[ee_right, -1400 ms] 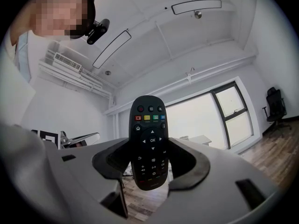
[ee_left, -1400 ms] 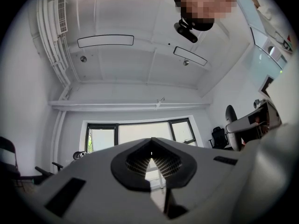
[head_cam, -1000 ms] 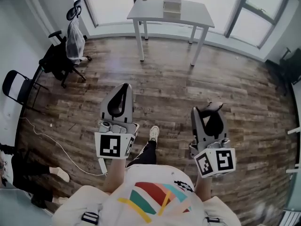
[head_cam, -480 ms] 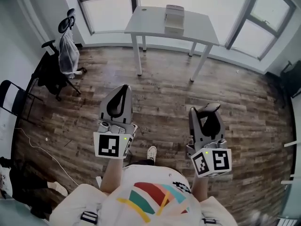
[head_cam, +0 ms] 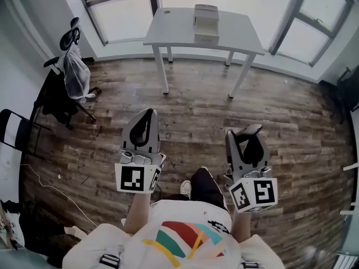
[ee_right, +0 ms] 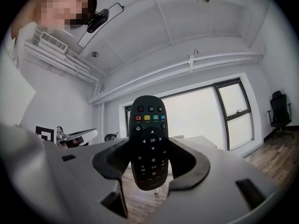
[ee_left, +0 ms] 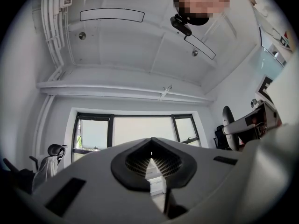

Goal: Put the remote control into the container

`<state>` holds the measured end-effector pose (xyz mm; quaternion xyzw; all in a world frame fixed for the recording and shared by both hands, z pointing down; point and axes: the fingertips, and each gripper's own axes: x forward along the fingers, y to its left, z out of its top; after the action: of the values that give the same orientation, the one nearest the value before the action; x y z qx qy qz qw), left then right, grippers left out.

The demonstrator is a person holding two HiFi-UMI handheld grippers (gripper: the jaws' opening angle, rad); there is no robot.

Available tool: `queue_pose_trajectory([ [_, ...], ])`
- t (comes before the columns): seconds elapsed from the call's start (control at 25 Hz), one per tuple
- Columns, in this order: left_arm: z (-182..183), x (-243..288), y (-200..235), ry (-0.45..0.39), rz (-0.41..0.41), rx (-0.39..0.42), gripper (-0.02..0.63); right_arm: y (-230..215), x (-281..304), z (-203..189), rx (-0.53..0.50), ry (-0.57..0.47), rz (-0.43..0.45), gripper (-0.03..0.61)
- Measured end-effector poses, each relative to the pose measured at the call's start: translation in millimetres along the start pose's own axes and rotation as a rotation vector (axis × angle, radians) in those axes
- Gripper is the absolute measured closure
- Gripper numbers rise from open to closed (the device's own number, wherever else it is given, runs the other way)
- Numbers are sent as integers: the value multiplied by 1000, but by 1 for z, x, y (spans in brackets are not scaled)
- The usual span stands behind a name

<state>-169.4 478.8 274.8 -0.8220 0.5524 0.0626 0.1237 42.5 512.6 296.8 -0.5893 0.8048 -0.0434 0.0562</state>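
A black remote control [ee_right: 149, 141] with coloured buttons stands upright between the jaws of my right gripper [ee_right: 149, 168], which is shut on its lower half. In the head view the right gripper [head_cam: 247, 134] is held at waist height on the right, and the remote's dark tip [head_cam: 252, 129] pokes out of it. My left gripper [head_cam: 144, 115] is level with it on the left; its jaws are shut with nothing between them [ee_left: 150, 161]. The container [head_cam: 206, 22], a pale box, sits on a white table [head_cam: 168, 31] far ahead by the windows.
Wood plank floor lies between me and the table. An office chair with a plastic bag [head_cam: 70, 74] hung on it stands at the left, and a folding chair [head_cam: 14, 132] nearer the left edge. A white cable [head_cam: 42, 179] trails on the floor. My shoe [head_cam: 185, 188] shows below.
The person has stepped forward: the table and container sit lower and a little larger in the head view, and the chairs have slid left. Both grippers keep their pose and grip.
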Motion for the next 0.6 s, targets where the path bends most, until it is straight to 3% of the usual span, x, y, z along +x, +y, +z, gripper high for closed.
queue_pose_trajectory([
  [0.28, -22, 48, 14, 15, 8, -5, 606, -18, 48, 0, -10, 1, 8, 339],
  [0.6, -44, 146, 27, 14, 18, 16, 606, -68, 153, -6, -3, 17, 57, 339],
])
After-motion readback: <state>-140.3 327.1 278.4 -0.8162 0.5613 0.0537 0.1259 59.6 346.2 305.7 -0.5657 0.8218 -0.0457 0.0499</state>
